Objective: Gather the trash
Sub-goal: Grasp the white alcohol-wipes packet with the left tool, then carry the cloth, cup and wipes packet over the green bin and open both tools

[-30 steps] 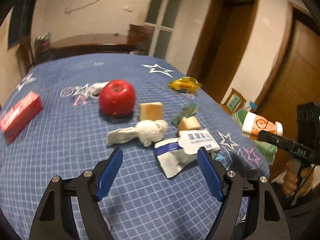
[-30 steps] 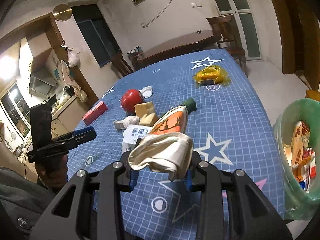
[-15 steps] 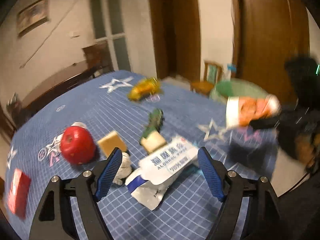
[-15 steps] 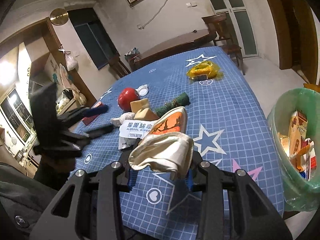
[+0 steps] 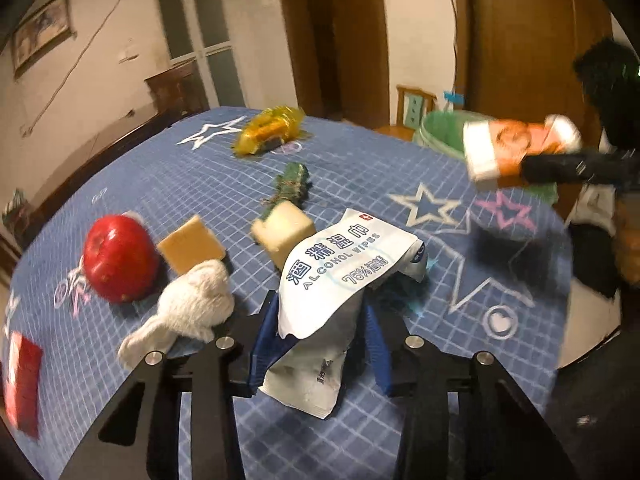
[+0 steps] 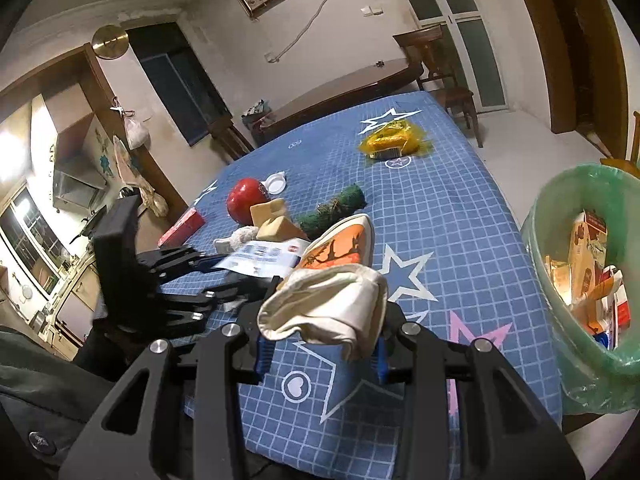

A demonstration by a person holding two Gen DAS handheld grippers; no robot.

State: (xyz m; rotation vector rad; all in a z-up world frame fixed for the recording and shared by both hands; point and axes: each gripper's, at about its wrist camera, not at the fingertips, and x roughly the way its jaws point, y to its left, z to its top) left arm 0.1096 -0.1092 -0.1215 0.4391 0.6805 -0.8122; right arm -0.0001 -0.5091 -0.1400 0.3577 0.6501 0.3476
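The left gripper [image 5: 320, 344] had just been closing its blue fingers [image 5: 264, 344] on the white wipes pack [image 5: 332, 272], which sat between them, its crumpled lower end hanging down toward the near edge of the tabletop [image 5: 440, 184]. The pads pressed the pack from both sides. In the right wrist view the same gripper [image 6: 224, 276] reached in from the left with the pack [image 6: 268, 258] in its tips.

The right gripper [image 6: 320, 356] clamped a crushed paper cup [image 6: 328, 304], cream at the rim and orange on the side, over the near part of the blue star-patterned cloth. From the left wrist view that cup [image 5: 516, 148] hung at the far right, just in front of the bin [image 5: 440, 132]. The green-lined bin [image 6: 580, 264] stood off the right edge of the tabletop, with cartons inside.

On the cloth lay a red apple [image 5: 120, 258], a white rag [image 5: 188, 312] just beside it, two tan blocks [image 5: 190, 244], a green roll [image 5: 294, 180], a yellow wrapper [image 5: 270, 130] far back and a red box [image 5: 22, 384] at the left edge
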